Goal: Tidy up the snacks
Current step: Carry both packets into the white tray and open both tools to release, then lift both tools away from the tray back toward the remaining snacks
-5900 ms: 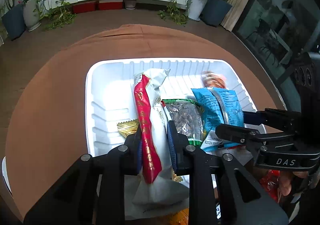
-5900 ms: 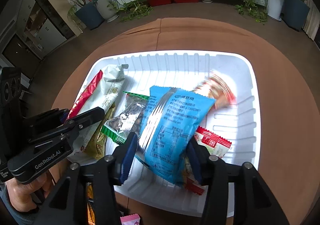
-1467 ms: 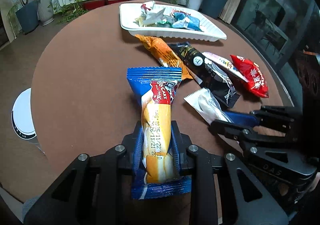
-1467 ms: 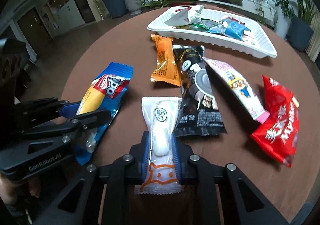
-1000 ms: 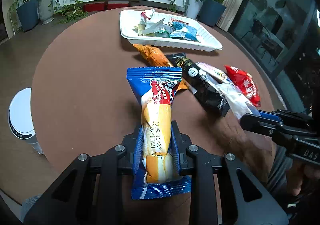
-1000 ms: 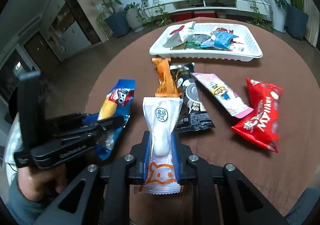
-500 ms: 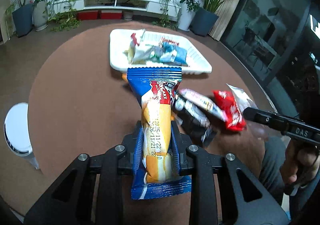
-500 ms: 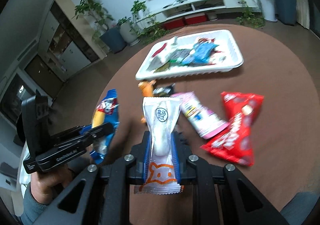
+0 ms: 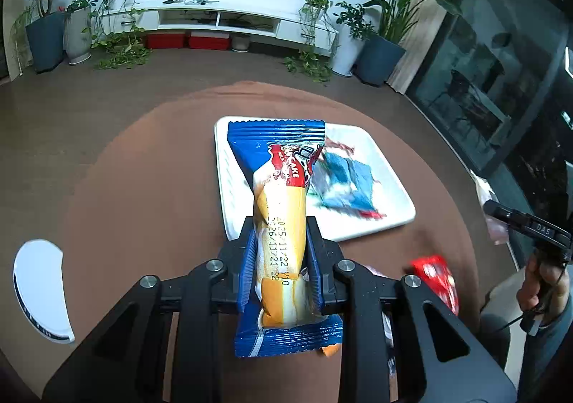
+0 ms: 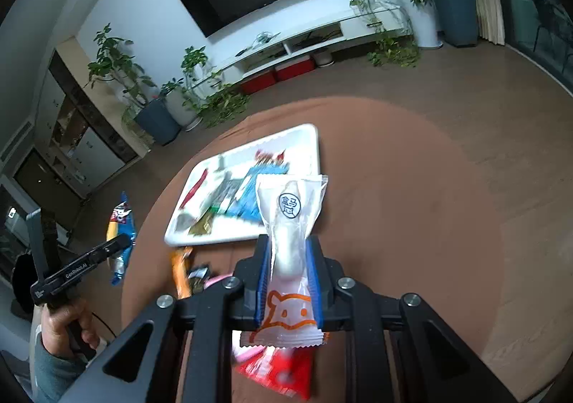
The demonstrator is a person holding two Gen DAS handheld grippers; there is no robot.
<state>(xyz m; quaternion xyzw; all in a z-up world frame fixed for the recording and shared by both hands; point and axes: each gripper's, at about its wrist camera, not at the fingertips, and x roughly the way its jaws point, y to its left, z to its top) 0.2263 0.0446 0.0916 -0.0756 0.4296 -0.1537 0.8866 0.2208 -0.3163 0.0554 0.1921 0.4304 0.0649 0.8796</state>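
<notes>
While both grippers were held up above the round brown table (image 9: pixel 143 166), each was clenched on a snack. The left gripper (image 9: pixel 280 256) pinched a blue cake packet (image 9: pixel 281 217) across its yellow middle between blue-padded fingers (image 9: pixel 248 267), the packet pointing toward twelve o'clock, its crimped blue top covering the near-left part of the white tray (image 9: pixel 390 188). That tray sat on the table at about one o'clock from the packet and held several wrappers, a blue one (image 9: pixel 349 184) the clearest, the others blurred. At four o'clock in the left view a red packet (image 9: pixel 435 276) lay on the table, and at three o'clock the person's right hand (image 9: pixel 544 281) gripped the other tool's handle at the frame edge. A white round object (image 9: pixel 39 290) stood off the table at nine o'clock.

The right gripper (image 10: pixel 289 281) squeezed a white packet (image 10: pixel 290 249) with an orange animal face printed on its lower part; its top end reached toward twelve o'clock, overlapping the tray's near-right corner in that view. From the right wrist the tray (image 10: pixel 308 141) lay at eleven o'clock. An orange packet (image 10: pixel 179 270) and a dark one beside it lay on the table at nine o'clock, just short of the tray, and a red packet (image 10: pixel 283 370) showed below the fingers at six o'clock. Farther out at nine o'clock, the left hand (image 10: pixel 68 328) held its gripper with the blue cake packet.
</notes>
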